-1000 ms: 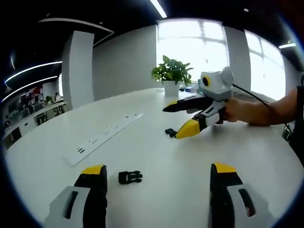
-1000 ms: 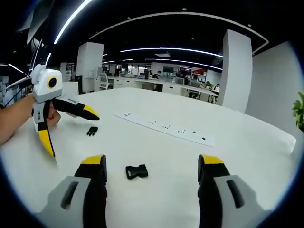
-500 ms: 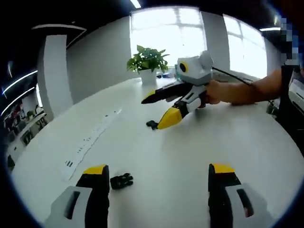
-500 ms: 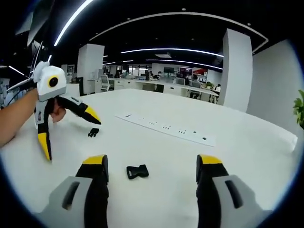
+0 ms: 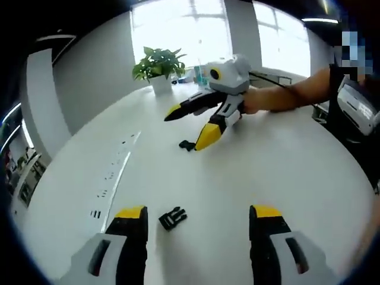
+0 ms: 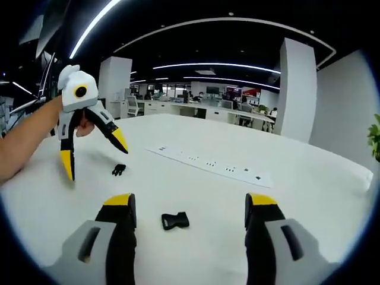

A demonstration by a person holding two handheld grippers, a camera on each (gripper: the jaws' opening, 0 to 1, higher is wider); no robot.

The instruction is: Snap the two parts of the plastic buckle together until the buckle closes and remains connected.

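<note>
Two black buckle parts lie apart on the white table (image 5: 297, 166). The pronged part (image 5: 172, 218) rests just ahead of my left gripper (image 5: 199, 215), between its open jaws and nearer the left one. The same part (image 6: 119, 170) lies under the left gripper (image 6: 95, 157), which a hand holds above the table. The socket part (image 6: 176, 221) sits between the open jaws of my right gripper (image 6: 190, 203). In the left gripper view, the socket part (image 5: 187, 144) lies beside the lower fingertip of the right gripper (image 5: 185, 129). Neither gripper holds anything.
A long flush power strip (image 5: 113, 178) runs across the table (image 6: 309, 196), and appears as the strip (image 6: 208, 163) beyond the socket part. A potted plant (image 5: 157, 62) stands at the far edge. A person's forearm (image 5: 285, 95) reaches in from the right.
The left gripper has risen and swung closer over the pronged part, jaws still apart. The right gripper has barely moved. Both buckle parts lie where they were.
</note>
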